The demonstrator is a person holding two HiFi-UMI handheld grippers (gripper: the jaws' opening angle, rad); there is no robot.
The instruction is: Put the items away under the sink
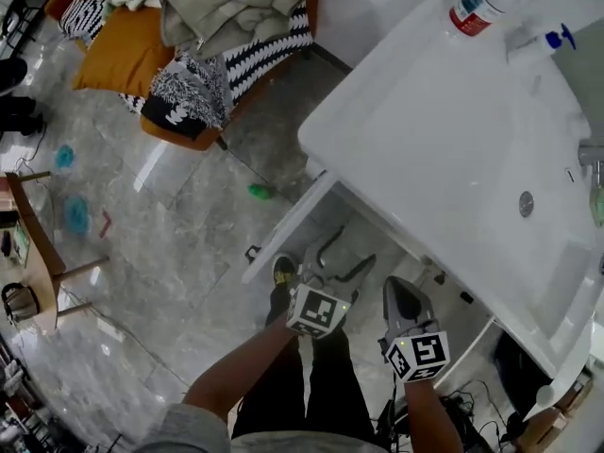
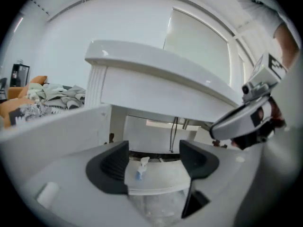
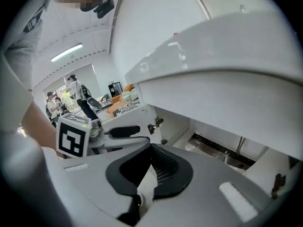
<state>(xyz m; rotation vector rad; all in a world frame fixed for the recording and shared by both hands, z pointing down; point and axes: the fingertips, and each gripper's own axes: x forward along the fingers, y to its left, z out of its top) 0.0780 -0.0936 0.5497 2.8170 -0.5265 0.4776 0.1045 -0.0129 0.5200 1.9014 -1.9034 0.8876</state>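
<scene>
Your left gripper (image 2: 154, 159) sits low in front of the sink (image 1: 425, 149), aimed into the open cabinet (image 2: 147, 134) beneath it. Its jaws are set wide and press on either side of a clear container (image 2: 156, 178) with a white top. Just right of it, also below the sink's front edge, your right gripper (image 3: 151, 155) has its jaws closed together on nothing. A red-labelled bottle (image 1: 479, 0) and a spray bottle (image 1: 536, 41) rest on the sink's top.
</scene>
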